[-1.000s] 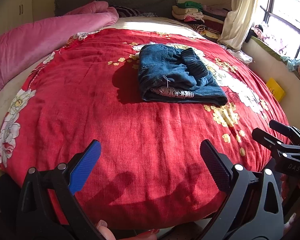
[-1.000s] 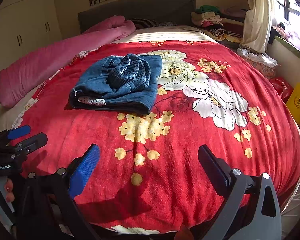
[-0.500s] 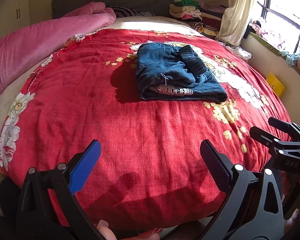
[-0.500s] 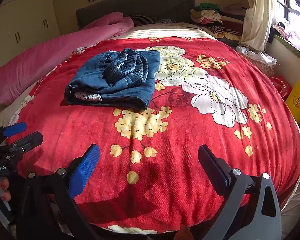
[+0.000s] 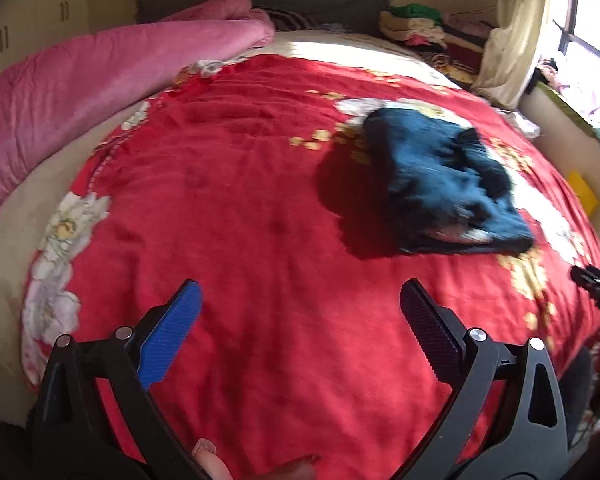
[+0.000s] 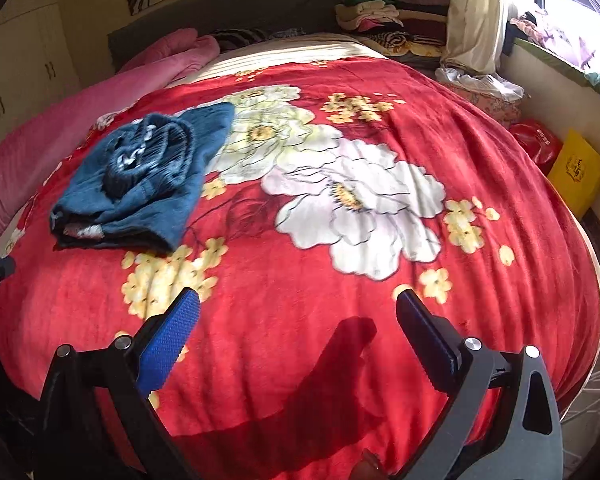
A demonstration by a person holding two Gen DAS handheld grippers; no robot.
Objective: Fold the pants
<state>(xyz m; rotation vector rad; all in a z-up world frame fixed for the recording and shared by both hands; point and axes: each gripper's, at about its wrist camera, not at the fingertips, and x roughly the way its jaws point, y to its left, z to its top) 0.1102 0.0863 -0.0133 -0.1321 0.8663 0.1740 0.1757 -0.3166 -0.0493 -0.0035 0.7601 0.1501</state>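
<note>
Blue denim pants lie folded in a compact stack on the red flowered blanket, waistband on top. In the right wrist view the pants sit at the left of the bed. My left gripper is open over the near part of the blanket, well short of the pants, nothing between its fingers. My right gripper is also open and empty above the blanket's front, right of the pants. The tip of the right gripper shows at the left wrist view's right edge.
A rolled pink quilt runs along the bed's left side. Stacked folded clothes sit by the grey headboard. A curtain and window are at the right, with a yellow bag and a red bag on the floor.
Both views have swung: the left one turned left, so the pants shifted right in it; the right one turned right, so the pants shifted left. Both grippers stay open.
</note>
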